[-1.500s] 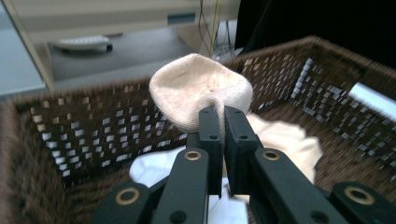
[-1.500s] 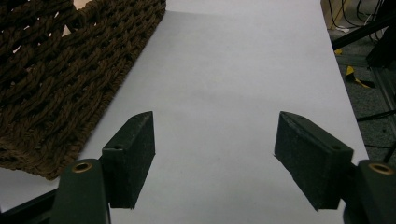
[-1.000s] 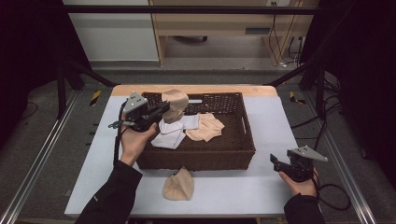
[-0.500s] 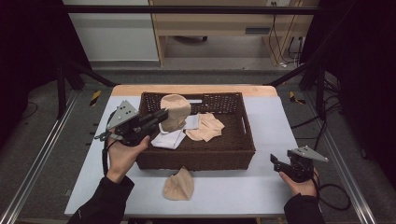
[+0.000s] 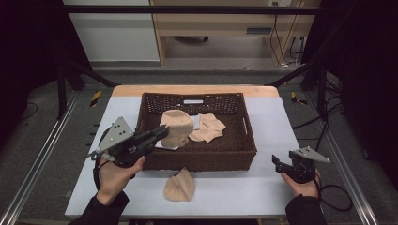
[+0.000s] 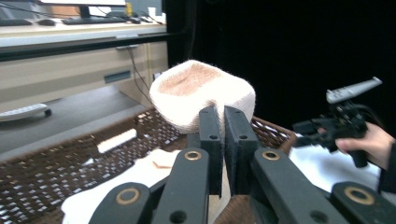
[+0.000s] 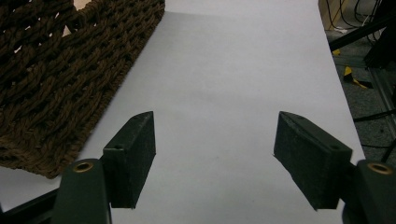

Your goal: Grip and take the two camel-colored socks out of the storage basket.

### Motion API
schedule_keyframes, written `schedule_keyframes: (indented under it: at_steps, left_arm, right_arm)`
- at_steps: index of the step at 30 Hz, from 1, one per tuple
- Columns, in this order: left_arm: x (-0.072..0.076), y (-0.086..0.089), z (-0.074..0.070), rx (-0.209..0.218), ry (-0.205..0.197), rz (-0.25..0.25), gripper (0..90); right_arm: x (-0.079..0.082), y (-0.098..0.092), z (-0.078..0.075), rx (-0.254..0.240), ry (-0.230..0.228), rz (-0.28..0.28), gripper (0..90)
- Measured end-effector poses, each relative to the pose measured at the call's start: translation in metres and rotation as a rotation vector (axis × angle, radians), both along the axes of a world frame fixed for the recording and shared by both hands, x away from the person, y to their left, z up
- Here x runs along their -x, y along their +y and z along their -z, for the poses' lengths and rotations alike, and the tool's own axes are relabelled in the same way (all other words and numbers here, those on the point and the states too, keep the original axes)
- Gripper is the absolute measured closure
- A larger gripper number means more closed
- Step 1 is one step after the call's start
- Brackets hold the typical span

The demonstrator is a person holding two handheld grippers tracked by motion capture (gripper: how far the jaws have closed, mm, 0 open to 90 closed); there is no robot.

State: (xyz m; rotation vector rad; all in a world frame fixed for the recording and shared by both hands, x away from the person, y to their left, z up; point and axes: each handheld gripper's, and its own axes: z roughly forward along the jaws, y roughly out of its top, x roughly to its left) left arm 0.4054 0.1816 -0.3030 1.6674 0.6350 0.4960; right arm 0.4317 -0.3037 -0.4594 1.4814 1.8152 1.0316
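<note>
Counter: white top, carrying everything I work on.

Basket: dark wicker, set across the middle of the counter with its long axis left to right. Pale cloths lie on its floor.

Left gripper: it points right and away from me, across the basket's left wall. In the left gripper view the jaws stand almost together, clamped on the lower edge of the sock.

Right gripper: it rests low over bare counter, right of the basket's front corner and well apart from every cloth. In the right gripper view its jaws are wide apart with nothing between them, though they have just drawn in slightly.

Sock: beige knit, bunched into a dome. I hold it above the basket's left half, clear of the floor and just inside the left wall.

Second sock: it lies flat on the counter just in front of the basket's front wall.

Key relation: the second sock lies toward me and to the right of my left gripper, and much nearer that hand than the right. I judge the held sock must clear the front wall to land beside it.
</note>
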Motion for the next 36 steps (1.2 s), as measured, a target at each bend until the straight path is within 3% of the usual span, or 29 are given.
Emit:
schedule_keyframes:
  at_steps: [7, 12, 26, 36]
  left_arm:
    - [0.016, -0.002, 0.017, -0.036, 0.017, 0.054, 86.2]
    - [0.023, -0.005, 0.038, -0.08, 0.062, 0.081, 86.2]
    - [0.022, -0.013, 0.084, -0.145, 0.183, 0.098, 86.1]
    - [0.014, -0.02, 0.123, -0.228, 0.273, 0.082, 85.8]
  right_arm:
    - [0.0, 0.001, 0.0, -0.002, 0.004, -0.001, 29.5]
    - [0.001, 0.0, 0.0, -0.002, 0.006, -0.001, 29.5]
    - [0.001, 0.0, 0.0, -0.009, 0.013, -0.004, 29.5]
    - [0.001, 0.001, 0.001, 0.001, 0.013, -0.011, 29.5]
